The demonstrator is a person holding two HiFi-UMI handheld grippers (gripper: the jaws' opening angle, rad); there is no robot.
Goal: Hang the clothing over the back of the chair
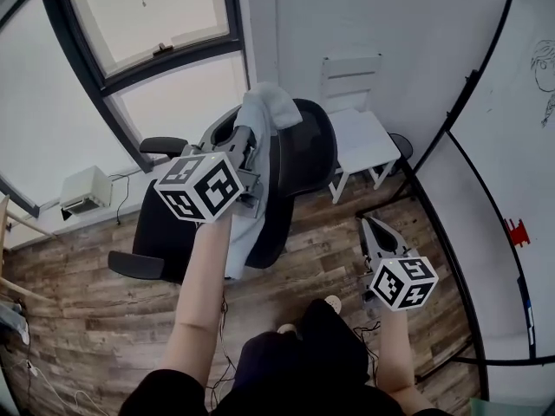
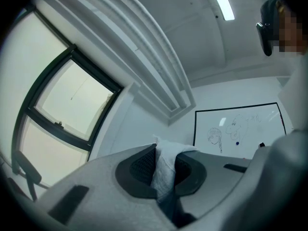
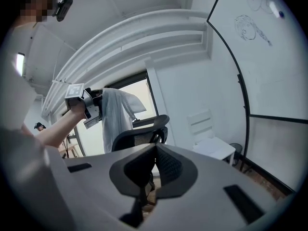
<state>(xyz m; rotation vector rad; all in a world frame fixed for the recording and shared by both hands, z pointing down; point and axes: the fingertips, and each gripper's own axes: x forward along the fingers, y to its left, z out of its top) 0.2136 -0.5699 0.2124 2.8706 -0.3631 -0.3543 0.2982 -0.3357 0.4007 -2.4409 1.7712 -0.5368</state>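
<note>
A pale grey garment (image 1: 263, 102) is pinched in my left gripper (image 1: 254, 152), which is shut on its upper edge and holds it up over the black office chair (image 1: 305, 150). The cloth's top bunches above the chair's backrest and its long end hangs down at the chair's left side. In the left gripper view the white fabric (image 2: 166, 170) is squeezed between the pads. My right gripper (image 1: 369, 225) is lower and to the right of the chair, shut with nothing in it. From the right gripper view (image 3: 155, 150) the garment (image 3: 113, 117) hangs beside the chair back (image 3: 139, 134).
A white chair (image 1: 360, 137) stands against the wall right of the office chair. A whiteboard (image 1: 520, 189) runs along the right side. Windows (image 1: 147, 50) fill the far left wall, with a small white unit (image 1: 85, 189) beneath them. Cables lie on the wooden floor (image 1: 87, 319).
</note>
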